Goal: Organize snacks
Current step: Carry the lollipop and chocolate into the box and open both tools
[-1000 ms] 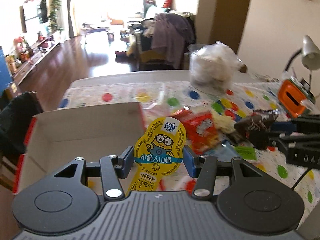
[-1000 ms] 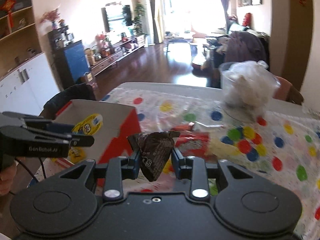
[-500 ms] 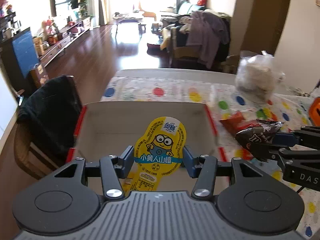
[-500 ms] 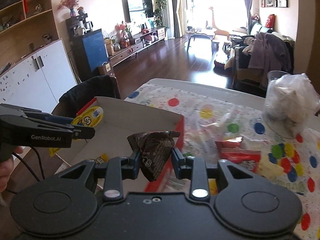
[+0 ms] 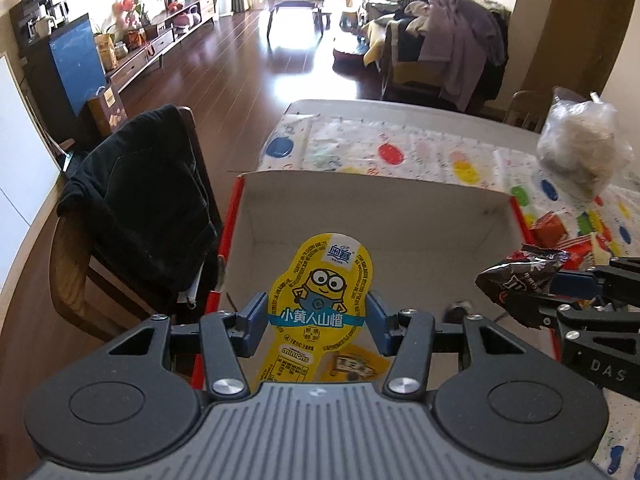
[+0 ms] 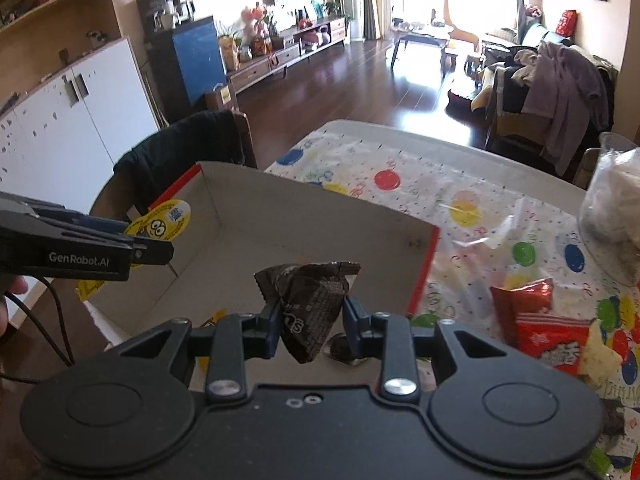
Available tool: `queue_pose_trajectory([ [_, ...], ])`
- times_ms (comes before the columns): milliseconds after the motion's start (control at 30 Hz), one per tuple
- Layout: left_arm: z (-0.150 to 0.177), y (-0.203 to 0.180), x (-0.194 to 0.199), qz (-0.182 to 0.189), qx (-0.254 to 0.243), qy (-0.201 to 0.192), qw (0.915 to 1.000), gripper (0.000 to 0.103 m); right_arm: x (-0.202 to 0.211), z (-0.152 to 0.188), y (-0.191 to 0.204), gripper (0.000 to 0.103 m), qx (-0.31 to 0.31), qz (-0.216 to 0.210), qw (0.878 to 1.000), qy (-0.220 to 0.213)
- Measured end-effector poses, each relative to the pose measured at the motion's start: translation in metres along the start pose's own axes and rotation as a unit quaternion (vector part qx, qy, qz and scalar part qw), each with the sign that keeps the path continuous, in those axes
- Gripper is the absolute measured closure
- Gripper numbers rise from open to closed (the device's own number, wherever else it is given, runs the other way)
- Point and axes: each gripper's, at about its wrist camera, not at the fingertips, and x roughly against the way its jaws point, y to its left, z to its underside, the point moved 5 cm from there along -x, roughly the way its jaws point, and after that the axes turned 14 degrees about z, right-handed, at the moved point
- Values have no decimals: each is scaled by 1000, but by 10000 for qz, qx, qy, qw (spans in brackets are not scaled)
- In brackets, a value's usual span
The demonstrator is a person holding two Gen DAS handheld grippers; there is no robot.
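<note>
Ideally both release low inside the cardboard box (image 5: 372,204): left gripper (image 5: 316,322) clamps the yellow Minion pack (image 5: 320,292), right gripper (image 6: 308,318) pinches the brown wrapper (image 6: 310,292), seemingly over its floor.

dotted tablecloth (image 6: 424,184), cardboard box (image 6: 320,216), red packets (image 6: 552,344)

- The left wrist view looks forward and somewhat down along the left gripper (image 5: 316,322), close above the open cardboard box (image 5: 360,200) in mid-frame; the room's floor fills the upper frame.
- The right wrist view looks the same general way along the right gripper (image 6: 308,320), also close, with the box (image 6: 304,216) at centre left.
- Each view catches the other gripper: the right one at the left view's right edge, the left one at the right view's left edge.
- Both share the box, the spotted bench (image 5: 400,148) (image 6: 440,184) and the draped chair (image 5: 132,200) (image 6: 180,148); fisheye bending probably exaggerates the tilt.
</note>
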Motion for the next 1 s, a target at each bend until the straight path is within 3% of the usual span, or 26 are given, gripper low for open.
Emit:
queue_pose_trajectory([
  [633, 6, 4, -45, -199, -390, 731, 9964, 52, -54, 2, 36, 71, 565, 115, 9967, 565],
  [1000, 6, -2, -45, -154, -470, 785, 9957, 51, -51, 4, 37, 71, 568, 103, 9965, 598],
])
